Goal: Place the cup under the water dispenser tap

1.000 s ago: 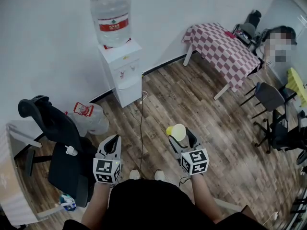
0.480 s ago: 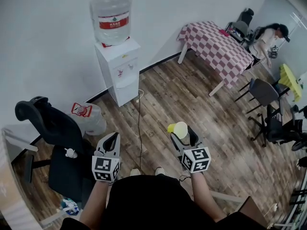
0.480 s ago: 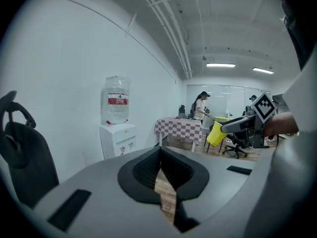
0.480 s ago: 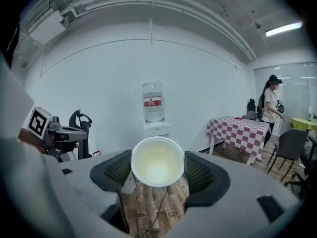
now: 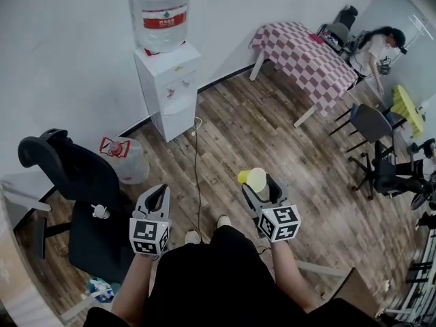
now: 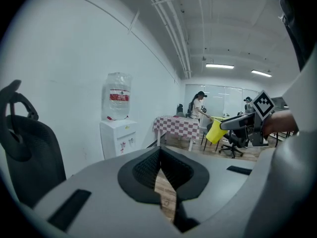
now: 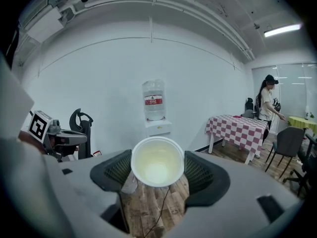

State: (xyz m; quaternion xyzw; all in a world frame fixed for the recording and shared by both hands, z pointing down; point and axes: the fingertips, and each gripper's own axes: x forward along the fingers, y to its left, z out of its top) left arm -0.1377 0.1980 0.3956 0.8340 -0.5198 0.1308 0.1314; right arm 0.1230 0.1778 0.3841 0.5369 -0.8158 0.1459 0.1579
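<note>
A white water dispenser (image 5: 170, 87) with a clear bottle (image 5: 161, 12) on top stands against the far wall; it also shows in the left gripper view (image 6: 118, 138) and the right gripper view (image 7: 157, 128). My right gripper (image 5: 259, 187) is shut on a yellow cup (image 5: 253, 179), whose open mouth faces the camera in the right gripper view (image 7: 157, 161). My left gripper (image 5: 156, 199) is shut with nothing in it, its pads (image 6: 148, 170) pressed together. Both grippers hang over the wooden floor, well short of the dispenser.
A black office chair (image 5: 75, 182) stands at the left, with a bagged bin (image 5: 122, 157) beside it. A cable (image 5: 197, 176) runs from the dispenser across the floor. A checked table (image 5: 303, 56), more chairs (image 5: 371, 125) and a person (image 5: 371, 46) are at the right.
The view has drawn closer to the dispenser, which sits a little higher and nearer the middle. Both grippers keep their hold and their places in front of me.
</note>
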